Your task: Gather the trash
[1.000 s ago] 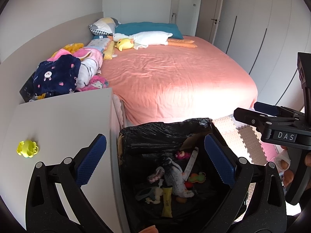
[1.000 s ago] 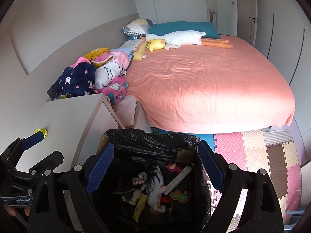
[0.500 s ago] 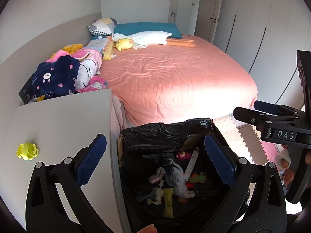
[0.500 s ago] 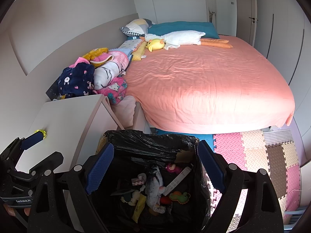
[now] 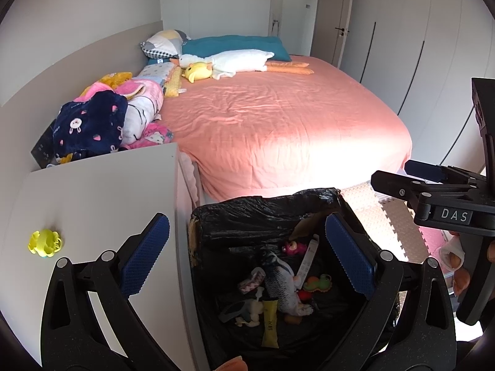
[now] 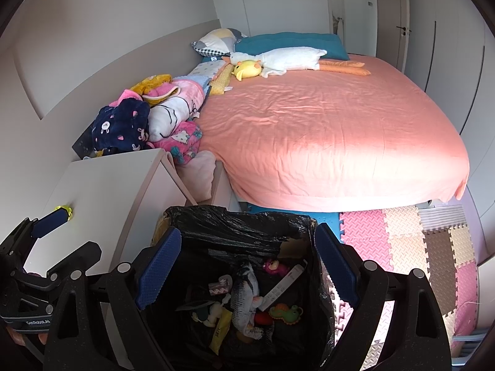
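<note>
A box lined with a black trash bag (image 5: 260, 213) (image 6: 235, 225) stands on the floor beside the white nightstand and holds several small items: a toy fish (image 5: 278, 281) (image 6: 244, 290), a yellow wrapper (image 5: 269, 321), a pink figure (image 5: 294, 247) and a white strip. A small yellow-green toy (image 5: 45, 242) lies on the nightstand top. My left gripper (image 5: 247, 259) hangs open above the bin's left rim, empty. My right gripper (image 6: 247, 272) is open over the bin, nothing between its blue pads. Each gripper shows at the edge of the other's view.
The white nightstand (image 5: 92, 191) (image 6: 114, 179) stands left of the bin. A big bed with a salmon cover (image 5: 278, 123) (image 6: 324, 130) carries plush toys, pillows and a heap of clothes (image 5: 102, 117). Foam puzzle mats (image 6: 411, 247) cover the floor on the right. Wardrobe doors line the far wall.
</note>
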